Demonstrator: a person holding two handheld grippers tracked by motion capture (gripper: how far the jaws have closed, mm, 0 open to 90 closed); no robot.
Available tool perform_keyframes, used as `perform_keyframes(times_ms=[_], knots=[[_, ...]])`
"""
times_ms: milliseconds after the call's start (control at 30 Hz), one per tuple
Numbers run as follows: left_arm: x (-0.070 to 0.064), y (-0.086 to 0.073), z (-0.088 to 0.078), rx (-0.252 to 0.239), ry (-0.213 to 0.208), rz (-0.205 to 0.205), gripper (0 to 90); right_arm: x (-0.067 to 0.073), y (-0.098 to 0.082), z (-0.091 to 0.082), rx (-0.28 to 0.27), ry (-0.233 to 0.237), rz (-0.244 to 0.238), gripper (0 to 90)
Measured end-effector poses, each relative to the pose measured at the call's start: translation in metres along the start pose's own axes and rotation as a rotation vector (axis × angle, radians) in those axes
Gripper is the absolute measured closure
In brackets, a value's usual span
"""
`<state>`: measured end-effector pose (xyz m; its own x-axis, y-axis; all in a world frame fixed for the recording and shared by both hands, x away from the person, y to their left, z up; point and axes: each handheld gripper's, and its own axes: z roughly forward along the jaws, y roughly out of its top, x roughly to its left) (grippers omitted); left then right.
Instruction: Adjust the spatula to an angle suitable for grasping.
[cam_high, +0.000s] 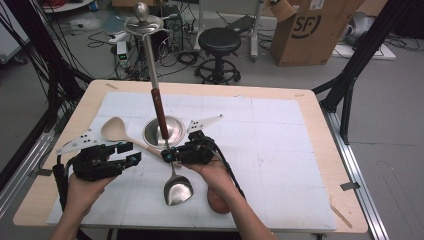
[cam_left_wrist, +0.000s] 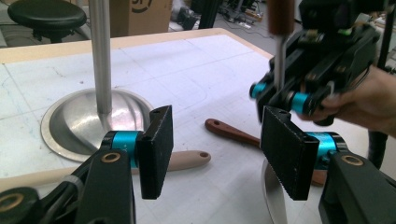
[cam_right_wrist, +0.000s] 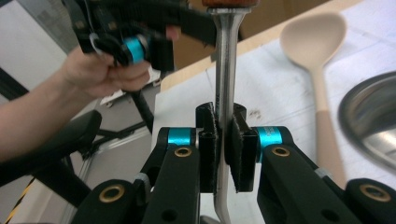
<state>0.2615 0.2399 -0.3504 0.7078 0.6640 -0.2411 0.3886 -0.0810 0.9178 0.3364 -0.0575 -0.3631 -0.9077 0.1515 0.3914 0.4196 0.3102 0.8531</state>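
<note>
Two grippers work over a white mat (cam_high: 280, 150) on the wooden table (cam_high: 320, 107). At the left of the high view, the left gripper (cam_high: 131, 153) lies low over the mat, its jaws parted about halfway with nothing between them; in the left gripper view the gap between its pads (cam_left_wrist: 156, 151) frames a beige handle end and a brown handle lying on the mat. Just beyond its tips lies the beige spoon (cam_high: 120, 132), bowl toward the far left. Next comes the steel stand (cam_high: 164, 131), a round dished base with a tall post rising from its middle. Beside that base, the right gripper (cam_high: 169, 156) is clamped on the thin steel shank of a metal ladle (cam_high: 177, 190), which hangs upright with its brown handle upward and its bowl low over the mat, near the table's front edge. The right gripper view shows the pads (cam_right_wrist: 208, 149) pressed tight on that shank.
</note>
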Motion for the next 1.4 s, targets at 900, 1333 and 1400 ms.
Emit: perform_keyframes(times_ms=[900, 1333, 1400], knots=[[0.017, -0.028, -0.002, 0.052, 0.087, 0.021, 27.1, 0.017, 0.075, -0.017, -0.112, -0.096, -0.146, 83.5], [0.022, -0.031, -0.006, 0.044, 0.092, 0.010, 26.5, 0.007, 0.104, -0.006, -0.122, -0.150, -0.133, 83.4], [0.023, -0.031, -0.006, 0.045, 0.092, 0.011, 26.5, 0.006, 0.105, -0.005, -0.122, -0.152, -0.129, 83.5]])
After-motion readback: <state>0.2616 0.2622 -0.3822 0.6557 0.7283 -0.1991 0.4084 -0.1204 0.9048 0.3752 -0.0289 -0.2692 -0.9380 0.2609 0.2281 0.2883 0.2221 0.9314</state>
